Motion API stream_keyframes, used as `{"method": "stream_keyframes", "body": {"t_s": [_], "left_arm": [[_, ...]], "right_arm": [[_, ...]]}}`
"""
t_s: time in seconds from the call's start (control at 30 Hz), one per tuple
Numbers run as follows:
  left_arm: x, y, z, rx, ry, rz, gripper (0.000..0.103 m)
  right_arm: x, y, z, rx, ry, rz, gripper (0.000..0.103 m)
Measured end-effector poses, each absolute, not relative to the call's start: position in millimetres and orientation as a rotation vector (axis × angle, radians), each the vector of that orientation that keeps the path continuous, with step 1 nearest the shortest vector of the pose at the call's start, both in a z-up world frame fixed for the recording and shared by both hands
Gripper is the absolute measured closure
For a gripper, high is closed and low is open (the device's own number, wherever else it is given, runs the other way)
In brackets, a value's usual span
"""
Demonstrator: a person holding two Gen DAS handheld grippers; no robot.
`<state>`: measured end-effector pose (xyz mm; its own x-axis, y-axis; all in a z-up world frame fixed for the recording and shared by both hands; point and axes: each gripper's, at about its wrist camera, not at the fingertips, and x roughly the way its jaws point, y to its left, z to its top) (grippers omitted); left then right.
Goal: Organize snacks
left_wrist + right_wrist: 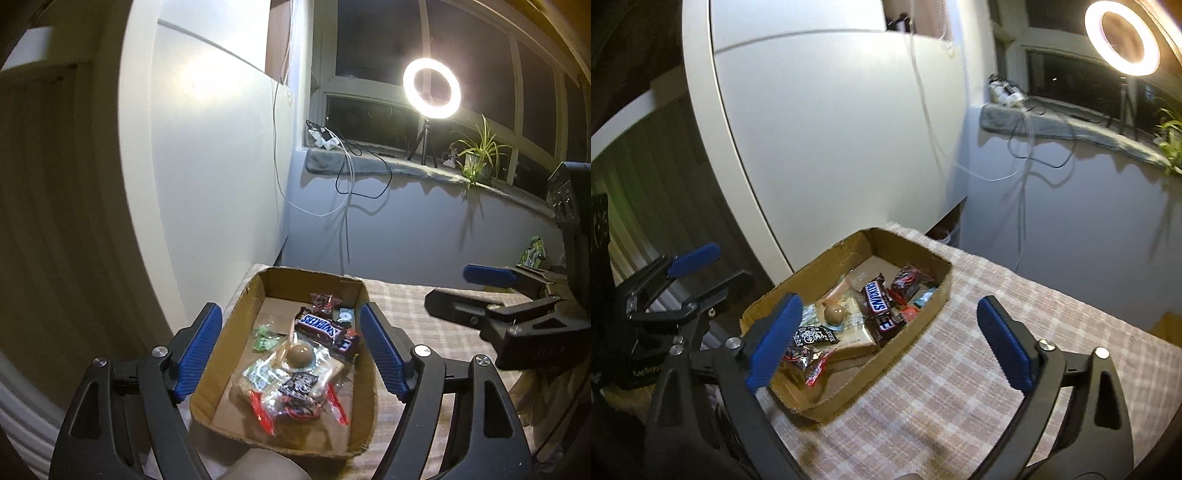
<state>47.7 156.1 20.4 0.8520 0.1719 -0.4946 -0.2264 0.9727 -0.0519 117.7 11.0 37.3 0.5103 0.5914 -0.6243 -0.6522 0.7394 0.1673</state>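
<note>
Cardboard makes up the shallow brown box [354, 295], which has rough torn edges and sits on a soft checked cloth [979, 332] in pink and cream. Inside the box lies a heap of snacks: a shiny brown Snickers bar [318, 325], a round brown ball sweet [301, 356] in clear crinkly wrap, small green packets [264, 338] and red-ended clear wrappers [295, 408]. Packs under the heap are partly hidden, and their words are too small to read. The left gripper [291, 354] has ribbed blue pads and black arms; it stands wide with nothing in it, above the box. The right gripper [890, 343] is wide and empty too, over the near side of the box. A bright ring lamp [431, 88] glows by the dark window.
</note>
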Motion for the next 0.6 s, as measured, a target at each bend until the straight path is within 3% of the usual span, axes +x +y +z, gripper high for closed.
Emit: {"method": "stream_keyframes", "body": {"t_s": [0.6], "left_arm": [[17, 121, 10, -0.138, 0.527, 0.237, 0.022]], "right_arm": [[69, -39, 45, -0.123, 0.622, 0.562, 0.002]]}}
